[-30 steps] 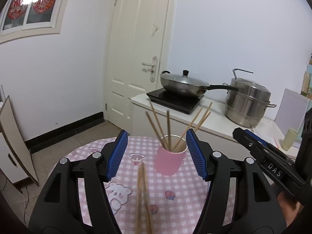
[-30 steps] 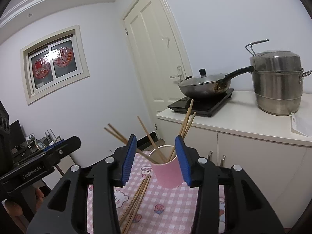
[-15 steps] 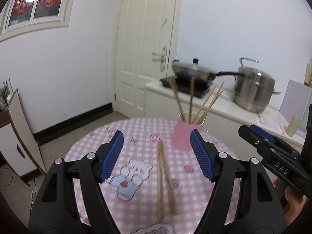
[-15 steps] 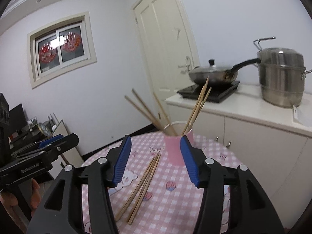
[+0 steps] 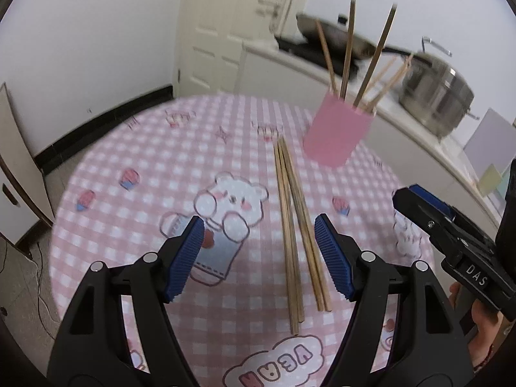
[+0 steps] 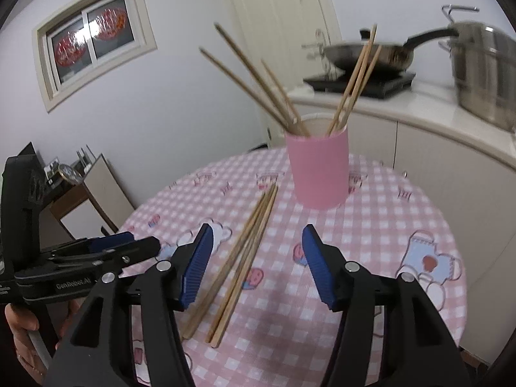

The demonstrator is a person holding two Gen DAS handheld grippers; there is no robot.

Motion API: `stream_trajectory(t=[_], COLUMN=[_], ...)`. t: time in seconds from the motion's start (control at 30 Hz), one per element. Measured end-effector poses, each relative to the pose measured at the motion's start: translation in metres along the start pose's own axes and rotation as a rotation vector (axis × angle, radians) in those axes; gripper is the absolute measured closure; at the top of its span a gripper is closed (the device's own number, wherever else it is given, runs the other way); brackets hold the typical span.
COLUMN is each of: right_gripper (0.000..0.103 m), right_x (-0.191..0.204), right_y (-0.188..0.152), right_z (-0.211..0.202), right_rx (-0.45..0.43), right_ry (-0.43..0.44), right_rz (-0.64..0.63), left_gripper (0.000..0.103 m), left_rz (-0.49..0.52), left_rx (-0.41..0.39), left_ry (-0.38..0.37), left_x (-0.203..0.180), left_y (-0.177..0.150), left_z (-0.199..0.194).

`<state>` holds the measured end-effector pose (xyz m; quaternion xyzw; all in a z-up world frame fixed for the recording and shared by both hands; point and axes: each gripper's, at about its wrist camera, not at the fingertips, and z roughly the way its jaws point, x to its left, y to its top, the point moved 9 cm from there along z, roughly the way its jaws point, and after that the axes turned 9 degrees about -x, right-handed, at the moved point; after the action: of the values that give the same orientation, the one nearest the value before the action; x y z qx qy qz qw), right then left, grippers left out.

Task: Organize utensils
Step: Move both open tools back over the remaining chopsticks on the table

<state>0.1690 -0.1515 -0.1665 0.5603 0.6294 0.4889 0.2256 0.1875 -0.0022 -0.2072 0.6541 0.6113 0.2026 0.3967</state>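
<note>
A pink cup (image 5: 337, 137) (image 6: 318, 167) stands on the far side of the round table and holds several wooden chopsticks (image 5: 347, 51) (image 6: 254, 71) that fan out of it. Several loose chopsticks (image 5: 295, 225) (image 6: 240, 258) lie flat on the pink checked tablecloth (image 5: 145, 161) (image 6: 387, 225) in front of the cup. My left gripper (image 5: 259, 256) is open and empty above the near ends of the loose chopsticks. My right gripper (image 6: 256, 266) is open and empty above the same chopsticks. Each gripper shows at the edge of the other's view.
Behind the table a white counter (image 6: 435, 119) carries an induction hob with a lidded wok (image 6: 367, 54) and a steel steamer pot (image 5: 435, 96) (image 6: 483, 71). A white door (image 5: 225, 32) is at the back. A low cabinet (image 6: 84, 200) stands at the left.
Both grippers have pulled back from the cup and tilted down. The table top and the loose chopsticks now fill the views. Both stay open and empty.
</note>
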Motion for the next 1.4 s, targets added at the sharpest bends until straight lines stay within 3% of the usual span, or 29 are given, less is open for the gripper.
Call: stream_trajectory(t=[0.37,0.8,1.4], right_gripper=[0.045,0.043,0.04], right_x=[-0.017,-0.023,-0.028], right_y=[-0.023,-0.03,-0.025], right_z=[0.024,0.034,0.035], right_rx=[0.095,0.13,0.132], right_ry=[-0.008,0.01,0.004], right_rz=[0.037,0.063,0.066], left_gripper=[0.033,0.033,0.03], left_rz=[0.015,0.099,0.116], left_rx=[0.211,0.26,0.287], left_ry=[-0.009,0.075,0.108], left_x=[0.0,-0.005,-0.001], left_y=[-0.036,-0.035,-0.031], left_z=[0.052,0.072,0.083])
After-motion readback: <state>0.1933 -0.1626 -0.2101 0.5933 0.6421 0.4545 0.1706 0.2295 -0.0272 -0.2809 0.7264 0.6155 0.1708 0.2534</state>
